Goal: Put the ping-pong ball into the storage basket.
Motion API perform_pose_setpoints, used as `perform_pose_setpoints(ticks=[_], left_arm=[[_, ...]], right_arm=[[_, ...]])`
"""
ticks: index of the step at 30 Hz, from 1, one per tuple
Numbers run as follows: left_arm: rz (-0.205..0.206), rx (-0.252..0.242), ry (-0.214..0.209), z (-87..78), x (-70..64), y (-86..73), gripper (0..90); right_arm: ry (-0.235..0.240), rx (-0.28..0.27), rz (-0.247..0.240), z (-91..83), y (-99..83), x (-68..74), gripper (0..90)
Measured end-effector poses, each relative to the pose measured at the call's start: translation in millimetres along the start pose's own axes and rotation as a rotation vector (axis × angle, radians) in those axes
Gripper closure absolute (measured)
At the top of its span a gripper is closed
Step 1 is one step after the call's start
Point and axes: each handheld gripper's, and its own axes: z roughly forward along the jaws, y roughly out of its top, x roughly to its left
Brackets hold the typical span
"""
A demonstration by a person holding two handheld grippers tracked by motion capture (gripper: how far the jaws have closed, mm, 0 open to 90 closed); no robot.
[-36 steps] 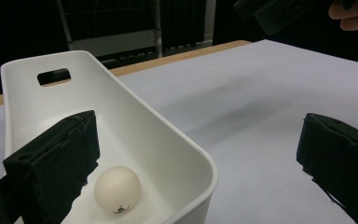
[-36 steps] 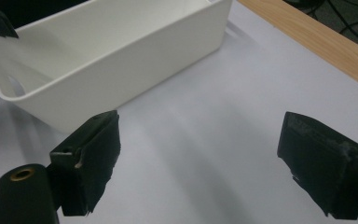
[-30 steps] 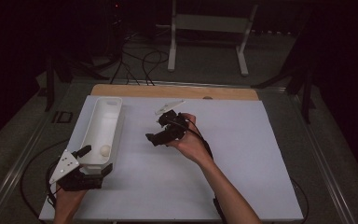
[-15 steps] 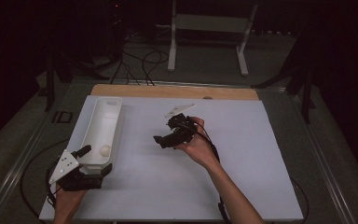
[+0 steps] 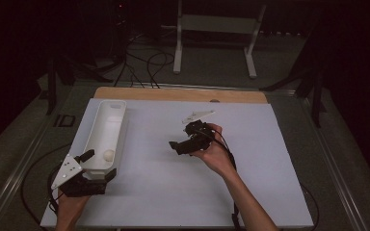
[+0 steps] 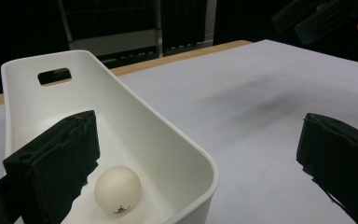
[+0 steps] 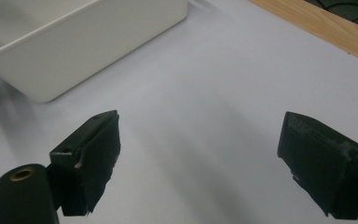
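I am holding my left tongs wide around the near wall of the white tub, one jaw inside by the ball, to keep the tub steady, while my right tongs are hanging wide and empty beside it.

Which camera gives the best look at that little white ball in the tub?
The left gripper view: the ball sits close up on the floor of the tub, with a small dark mark on it. In the high view it is a tiny pale dot near the tub's near end. The right gripper view shows the tub's outer wall.

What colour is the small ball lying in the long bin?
Cream-white, with a small dark print; the small round ball shows best in the left gripper view.
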Motion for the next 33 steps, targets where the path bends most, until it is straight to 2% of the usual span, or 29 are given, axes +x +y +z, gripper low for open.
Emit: perform_pose_setpoints(ticks=[18, 27, 33], left_arm=[[-0.005, -0.002, -0.002, -0.1, 0.5, 0.2, 0.0], [-0.004, 0.004, -0.002, 1.0, 0.5, 0.0, 0.0], [-0.002, 0.010, 0.001, 1.9, 1.0, -0.7, 0.0]], right_arm=[[-0.021, 0.006, 0.039, -13.4, -29.4, -13.3, 12.4], [-0.031, -0.011, 0.058, -25.2, -46.8, -19.9, 12.4], [-0.050, -0.026, 0.082, -34.2, -64.9, -25.9, 12.2]])
